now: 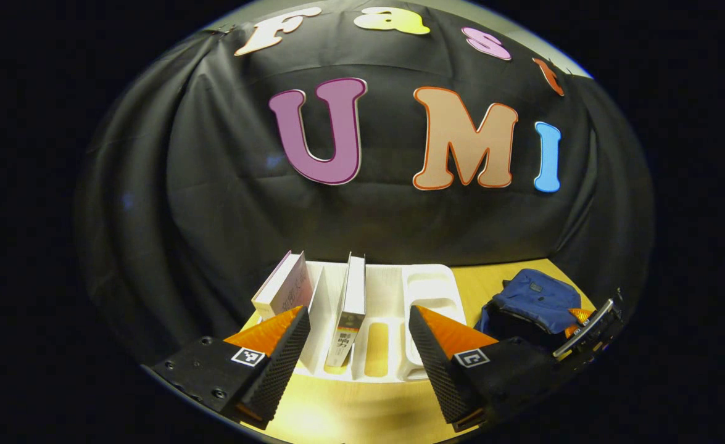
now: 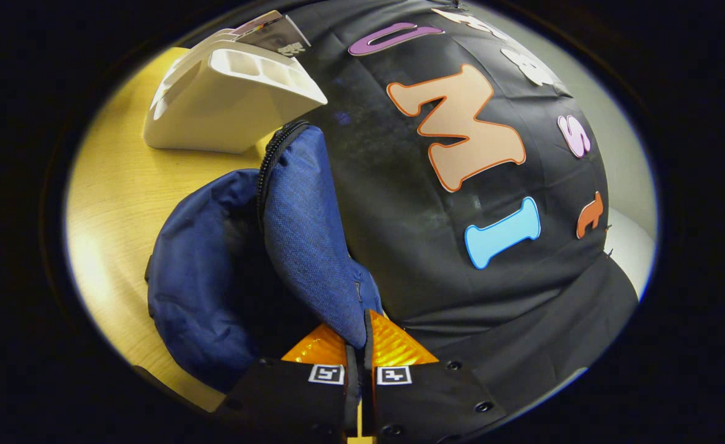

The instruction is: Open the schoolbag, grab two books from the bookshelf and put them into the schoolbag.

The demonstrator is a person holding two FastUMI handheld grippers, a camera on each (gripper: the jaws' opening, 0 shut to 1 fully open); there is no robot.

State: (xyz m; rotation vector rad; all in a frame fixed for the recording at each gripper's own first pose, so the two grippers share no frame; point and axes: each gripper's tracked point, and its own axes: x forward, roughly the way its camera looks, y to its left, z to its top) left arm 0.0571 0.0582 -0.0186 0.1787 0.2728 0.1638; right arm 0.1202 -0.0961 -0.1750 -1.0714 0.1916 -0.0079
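Note:
A white bookshelf [image 1: 427,287] stands on the table ahead of my left gripper [image 1: 358,311], which is open, its fingers either side of the rack's front. One book [image 1: 283,288] leans in the leftmost slot, and a second book [image 1: 351,305] stands upright in a middle slot. To the right the blue schoolbag [image 1: 532,299] lies with the right gripper [image 1: 587,327] at its edge. In the right gripper view my right gripper [image 2: 359,330] is shut on the schoolbag's flap [image 2: 306,234], holding it up off the bag's body [image 2: 195,277]. A dark opening shows between them.
The wooden table [image 2: 115,203] stretches left of the bag. The bookshelf [image 2: 226,105] sits just beyond the bag's top, with a book [image 2: 273,32] sticking out of it. The black cloth wall [image 1: 362,209] hangs close behind the rack and the bag.

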